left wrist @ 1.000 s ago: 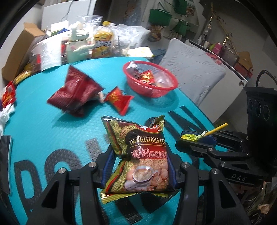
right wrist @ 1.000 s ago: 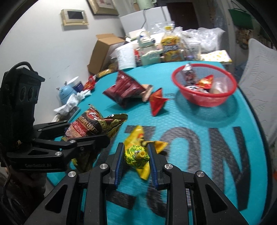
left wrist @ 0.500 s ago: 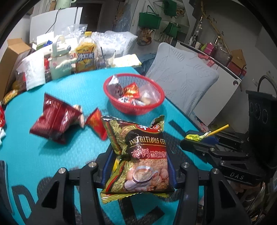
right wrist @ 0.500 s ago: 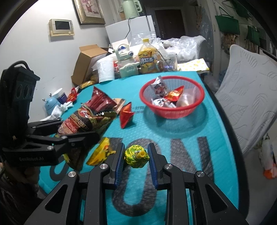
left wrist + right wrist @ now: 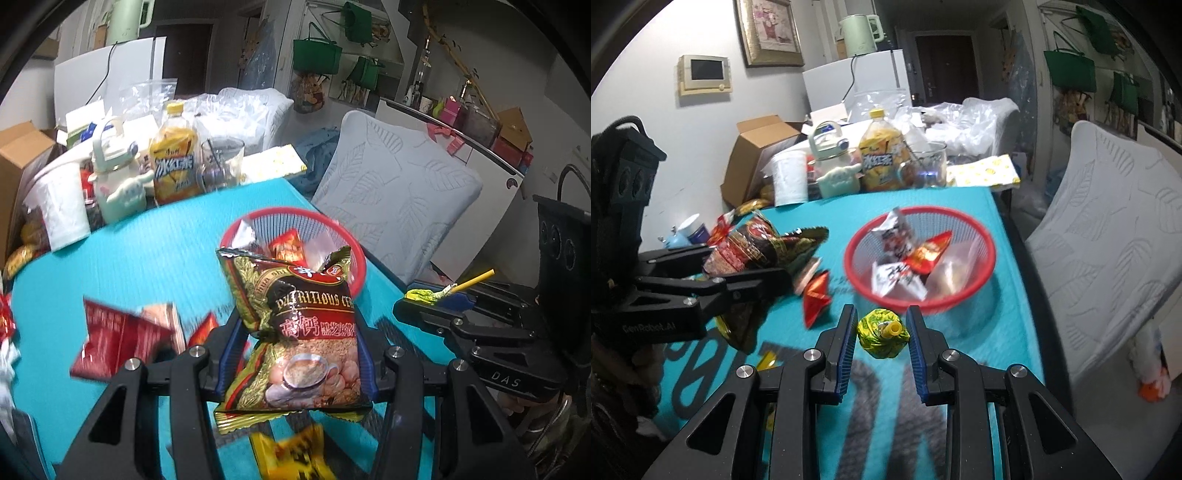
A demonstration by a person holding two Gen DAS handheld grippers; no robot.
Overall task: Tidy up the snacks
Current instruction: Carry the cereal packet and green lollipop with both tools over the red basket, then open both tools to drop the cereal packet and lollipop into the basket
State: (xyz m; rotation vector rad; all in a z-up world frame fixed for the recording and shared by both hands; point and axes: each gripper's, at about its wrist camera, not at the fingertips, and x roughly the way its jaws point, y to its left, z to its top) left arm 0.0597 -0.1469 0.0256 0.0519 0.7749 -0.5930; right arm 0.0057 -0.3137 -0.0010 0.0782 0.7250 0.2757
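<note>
My left gripper (image 5: 301,354) is shut on a dark cereal packet (image 5: 299,325) and holds it above the teal table, just short of the red basket (image 5: 354,251). It also shows at the left of the right wrist view (image 5: 761,247). My right gripper (image 5: 882,332) is shut on a yellow-green wrapped lollipop (image 5: 881,334), held above the table in front of the red basket (image 5: 975,295). The basket holds several small snack packets (image 5: 916,258). The lollipop also shows in the left wrist view (image 5: 428,294).
Red snack packets (image 5: 122,339) and a yellow packet (image 5: 291,458) lie on the teal table (image 5: 129,258). At the far edge stand a yellow drink bottle (image 5: 173,170), a glass (image 5: 221,162), a white jug and a cardboard box (image 5: 757,151). A white cushioned chair (image 5: 1108,240) stands to the right.
Both grippers have lifted and moved toward the red basket with their snacks. The basket is now closer in both views. The loose red packets have dropped toward the lower left.
</note>
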